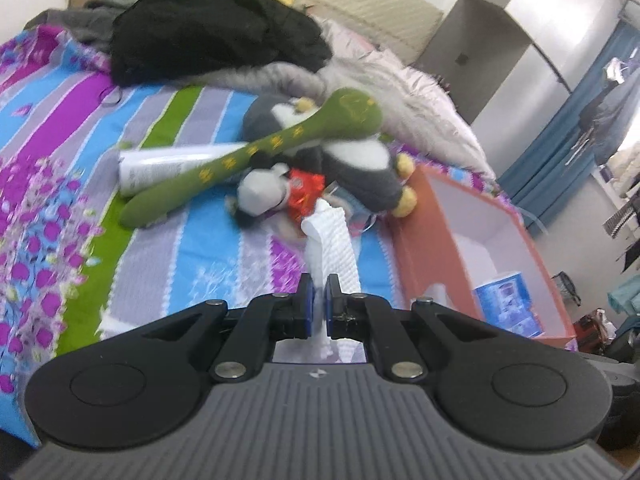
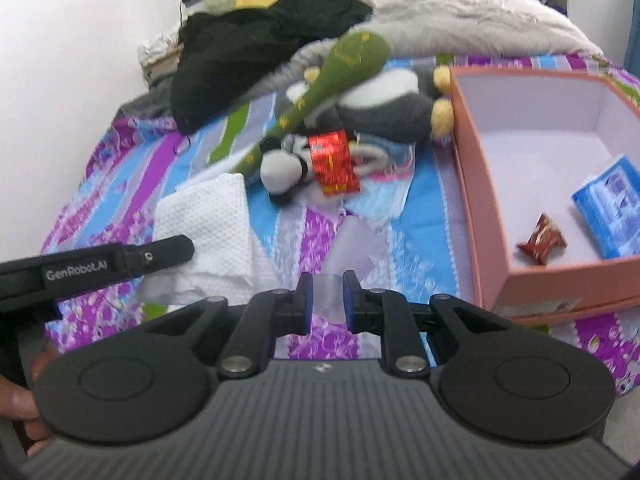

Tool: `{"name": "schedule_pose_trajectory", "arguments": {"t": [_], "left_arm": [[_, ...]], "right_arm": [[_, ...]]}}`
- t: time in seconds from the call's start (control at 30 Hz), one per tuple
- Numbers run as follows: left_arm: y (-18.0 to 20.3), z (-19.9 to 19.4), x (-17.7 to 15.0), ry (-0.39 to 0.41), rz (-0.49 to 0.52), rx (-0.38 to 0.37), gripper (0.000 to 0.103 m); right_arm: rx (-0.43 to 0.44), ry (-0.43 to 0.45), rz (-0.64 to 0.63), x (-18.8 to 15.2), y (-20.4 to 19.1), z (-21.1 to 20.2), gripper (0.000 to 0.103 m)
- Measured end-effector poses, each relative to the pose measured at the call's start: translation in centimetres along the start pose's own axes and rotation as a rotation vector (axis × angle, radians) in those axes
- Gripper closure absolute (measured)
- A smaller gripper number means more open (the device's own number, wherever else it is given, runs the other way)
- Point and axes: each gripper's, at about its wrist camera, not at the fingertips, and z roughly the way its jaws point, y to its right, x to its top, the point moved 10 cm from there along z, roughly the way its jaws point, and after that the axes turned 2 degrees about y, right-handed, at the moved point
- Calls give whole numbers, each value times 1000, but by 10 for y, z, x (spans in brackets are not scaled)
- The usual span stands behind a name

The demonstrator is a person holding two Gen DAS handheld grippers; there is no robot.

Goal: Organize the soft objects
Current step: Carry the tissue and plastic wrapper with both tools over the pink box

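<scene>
My left gripper (image 1: 319,304) is shut on a white dimpled towel (image 1: 330,236) that hangs over the striped bedspread. From the right wrist view, the towel (image 2: 212,224) spreads out at the left, with the left gripper (image 2: 188,246) clamped on its edge. My right gripper (image 2: 328,294) is shut on a translucent plastic film (image 2: 354,246). Beyond lie a long green plush (image 1: 256,148), a grey-and-white penguin plush (image 1: 356,164) and a small black-and-white plush (image 1: 260,196) with a red packet (image 1: 305,192) on it.
An open pink box (image 2: 476,184) stands at the right, holding a blue tissue pack (image 2: 612,208) and a red wrapper (image 2: 540,240). A black garment (image 1: 208,28) and grey fur blanket (image 1: 400,88) lie at the back. A white roll (image 1: 172,164) rests beside the green plush. A hand (image 2: 20,396) shows at lower left.
</scene>
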Motion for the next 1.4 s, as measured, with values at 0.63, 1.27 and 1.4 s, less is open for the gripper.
{"name": "schedule_pose_trajectory", "arguments": {"t": [0.63,1.27,1.4], "left_arm": [[182,30,68,76,181,-243,96],[237,209,-26,-299,268,-258,95],[234,226,-40,-360,281,-237,90]], "right_arm": [[-71,242,42,101,96,-76,84],[-224,-32,282,29,244,23,80],[-217,-56,295,18,250,28,75]]}}
